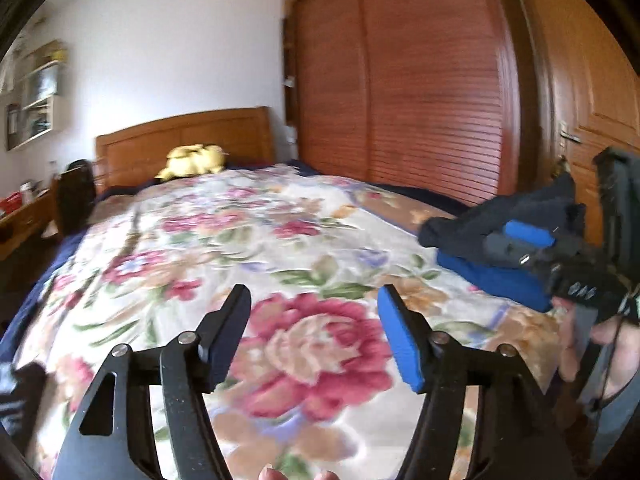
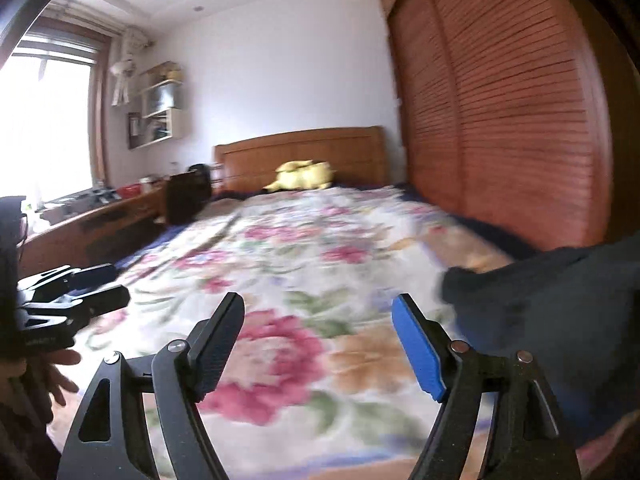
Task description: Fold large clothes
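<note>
**Left wrist view: both grippers empty, clothes stacked at quilt's right edge**

Left gripper [image 1: 314,334] hangs over the big pink rose on the floral quilt [image 1: 224,240], fingers spread wide, nothing between them. Right gripper [image 2: 318,346] reads the same in its own view: jaws apart, only quilt between the pads.

Clothes: a dark garment [image 1: 500,220] sits on a blue folded piece [image 1: 496,280], at the quilt's right edge, wardrobe [image 1: 420,80] side. From the left wrist the right gripper shows just beside that pile, level with it; contact can't be confirmed. In the right wrist view the dark cloth fills the right side, close to the blue pad, not between the fingers.

Judgement: the pile is parked at the edge to keep the quilt's middle free as a folding surface. Open jaws on both sides suit a release or a fresh pickup; which one can't be told. Frames are blurred.

Yellow plush [image 1: 194,160] lies at the quilt's far end, against the headboard [image 1: 180,136], well apart from the work.
</note>
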Available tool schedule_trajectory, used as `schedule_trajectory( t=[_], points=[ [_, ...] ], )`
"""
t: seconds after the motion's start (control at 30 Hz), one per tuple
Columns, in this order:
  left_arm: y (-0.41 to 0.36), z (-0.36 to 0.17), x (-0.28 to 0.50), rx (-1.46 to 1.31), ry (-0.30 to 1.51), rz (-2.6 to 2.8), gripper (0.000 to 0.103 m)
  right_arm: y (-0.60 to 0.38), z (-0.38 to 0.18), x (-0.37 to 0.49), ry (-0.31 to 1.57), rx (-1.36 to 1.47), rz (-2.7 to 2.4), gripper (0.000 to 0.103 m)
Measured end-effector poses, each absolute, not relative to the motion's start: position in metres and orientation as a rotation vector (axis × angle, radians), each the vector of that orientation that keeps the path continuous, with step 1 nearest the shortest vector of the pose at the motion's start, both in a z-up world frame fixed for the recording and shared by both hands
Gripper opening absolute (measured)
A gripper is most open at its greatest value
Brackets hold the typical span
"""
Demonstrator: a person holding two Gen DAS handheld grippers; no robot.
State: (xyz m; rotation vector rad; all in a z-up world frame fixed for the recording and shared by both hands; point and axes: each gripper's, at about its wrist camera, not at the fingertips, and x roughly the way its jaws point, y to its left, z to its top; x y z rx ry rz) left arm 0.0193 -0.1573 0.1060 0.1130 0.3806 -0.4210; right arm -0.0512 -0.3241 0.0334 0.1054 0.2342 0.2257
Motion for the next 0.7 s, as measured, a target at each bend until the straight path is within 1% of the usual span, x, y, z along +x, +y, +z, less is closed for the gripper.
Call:
schedule_trajectory(
  t=[0.17, 0.3, 0.33, 0.4, 0.43, 0.6, 0.7],
  points=[
    [-0.119, 0.092, 0.013, 0.109, 0.373, -0.323, 0.076, -0.295, 0.024, -0.016, 0.254, 0.125, 0.314, 0.079],
    [-0.096, 0.076, 0.015, 0.067, 0.375, -0.257, 0.077, -0.281, 0.019, -0.005, 0.239, 0.116, 0.336, 0.079],
    [-0.091, 0.072, 0.015, 0.055, 0.377, -0.249, 0.077, -0.273, 0.006, 0.013, 0.245, 0.102, 0.341, 0.079],
    [-0.083, 0.065, 0.016, 0.048, 0.379, -0.22, 0.077, -0.266, 0.0, 0.018, 0.258, 0.079, 0.347, 0.079],
    [-0.079, 0.061, 0.017, 0.049, 0.378, -0.207, 0.077, -0.265, -0.01, 0.034, 0.264, 0.08, 0.346, 0.079],
    [-0.058, 0.041, 0.017, 0.008, 0.377, -0.169, 0.077, -0.257, -0.011, 0.05, 0.288, 0.069, 0.353, 0.079],
    [-0.055, 0.039, 0.018, 0.022, 0.386, -0.157, 0.077, -0.25, -0.004, 0.054, 0.307, 0.051, 0.362, 0.079]
  ],
)
